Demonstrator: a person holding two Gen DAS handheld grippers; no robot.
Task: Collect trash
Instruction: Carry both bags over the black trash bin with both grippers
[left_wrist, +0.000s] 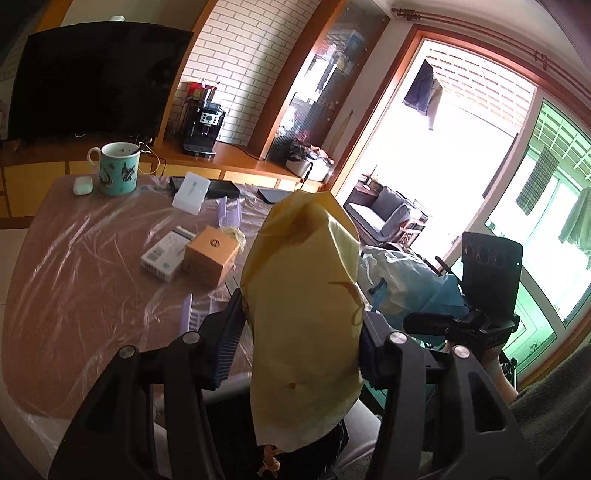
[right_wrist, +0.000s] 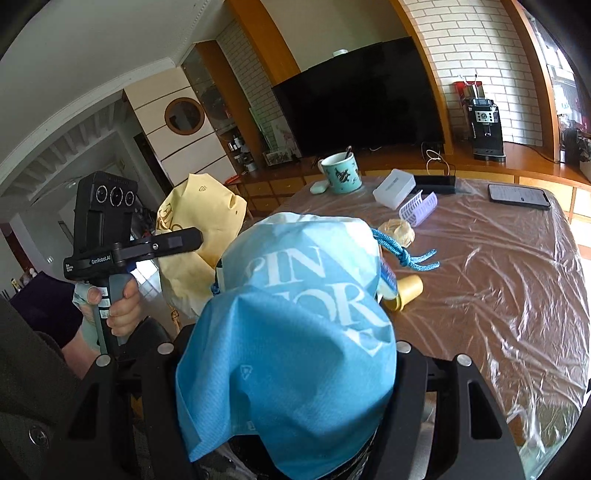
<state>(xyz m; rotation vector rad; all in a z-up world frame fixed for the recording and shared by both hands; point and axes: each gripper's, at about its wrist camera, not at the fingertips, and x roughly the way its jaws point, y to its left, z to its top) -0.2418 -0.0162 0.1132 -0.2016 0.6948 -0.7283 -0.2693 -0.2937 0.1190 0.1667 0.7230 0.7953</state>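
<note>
A yellow cloth bag (left_wrist: 306, 295) stands upright between the fingers of my left gripper (left_wrist: 299, 328), which is shut on it; its dark pads (left_wrist: 225, 343) press the bag's sides. My right gripper (right_wrist: 284, 354) is shut on a blue drawstring bag (right_wrist: 295, 332) with white lettering, which drapes over and hides its fingertips. Each view catches the other bag: the blue bag (left_wrist: 406, 280) to the right, the yellow bag (right_wrist: 199, 229) to the left. A hand (right_wrist: 118, 306) grips the left gripper's handle. Both bags hang at the near edge of the film-covered table (right_wrist: 498, 295).
Lying on the table are a yellow tube (right_wrist: 404, 291), a crumpled wrapper (right_wrist: 397, 229), a purple clip (right_wrist: 417, 206), a brown box (left_wrist: 210, 258), a white carton (left_wrist: 166, 258), a teal mug (left_wrist: 118, 170), an earbud case (left_wrist: 82, 185), a white box (right_wrist: 393, 188) and a phone (right_wrist: 517, 195).
</note>
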